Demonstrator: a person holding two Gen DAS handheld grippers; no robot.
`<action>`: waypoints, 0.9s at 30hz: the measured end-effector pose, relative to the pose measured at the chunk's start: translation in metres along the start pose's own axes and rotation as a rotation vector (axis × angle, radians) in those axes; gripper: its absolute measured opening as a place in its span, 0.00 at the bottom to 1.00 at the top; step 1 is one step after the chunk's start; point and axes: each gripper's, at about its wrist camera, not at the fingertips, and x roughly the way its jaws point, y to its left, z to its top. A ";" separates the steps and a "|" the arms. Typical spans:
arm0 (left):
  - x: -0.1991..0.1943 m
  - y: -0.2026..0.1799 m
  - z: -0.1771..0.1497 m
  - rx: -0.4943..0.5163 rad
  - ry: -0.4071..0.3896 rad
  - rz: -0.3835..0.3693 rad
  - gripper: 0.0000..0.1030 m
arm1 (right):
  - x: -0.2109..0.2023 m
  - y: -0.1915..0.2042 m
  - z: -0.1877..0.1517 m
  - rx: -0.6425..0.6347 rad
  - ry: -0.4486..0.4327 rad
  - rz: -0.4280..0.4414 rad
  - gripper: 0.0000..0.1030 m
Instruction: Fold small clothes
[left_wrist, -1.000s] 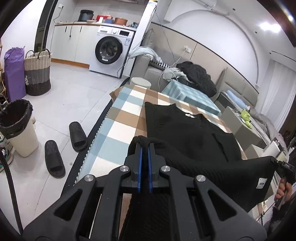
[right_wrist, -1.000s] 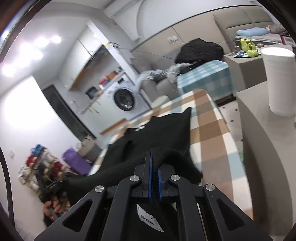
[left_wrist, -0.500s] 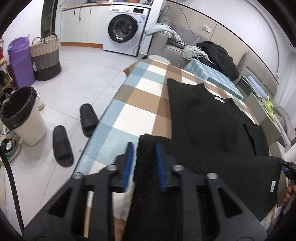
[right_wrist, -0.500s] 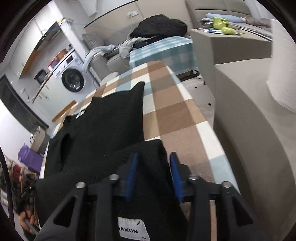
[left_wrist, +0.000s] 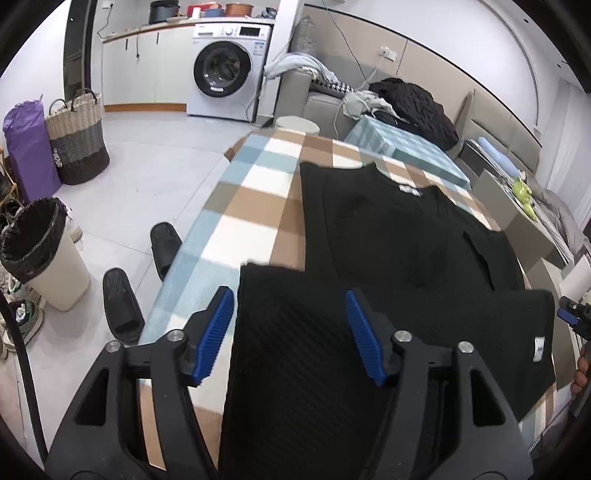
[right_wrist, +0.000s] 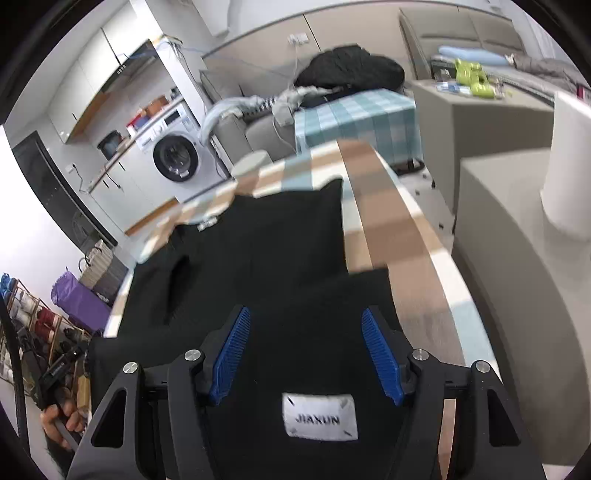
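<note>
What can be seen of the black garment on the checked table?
The black garment is a knit top with a ribbed weave, lying flat on the checked tablecloth. Its near hem is folded up over the body, showing a white JIAXUN label; a second white label sits at the neckline. Both tools are open above the folded edge, not gripping it.

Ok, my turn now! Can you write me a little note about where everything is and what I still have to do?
Left gripper: open, holding nothing.
Right gripper: open, holding nothing.
The black sweater lies flat on the checked tablecloth. Its bottom part is folded up over the body, white label facing up.
Done: first fold, hem laid down.
Left: probably fold it again into a smaller bundle and smooth it.
</note>
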 end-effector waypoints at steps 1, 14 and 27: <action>0.000 0.002 -0.004 0.002 0.009 0.008 0.60 | 0.000 -0.005 -0.005 0.001 0.007 -0.012 0.63; 0.010 0.037 -0.047 -0.074 0.124 0.048 0.61 | 0.014 -0.058 -0.031 -0.007 0.090 -0.030 0.63; 0.013 0.032 -0.044 -0.082 0.112 -0.025 0.06 | 0.024 -0.041 -0.032 -0.064 0.084 -0.016 0.57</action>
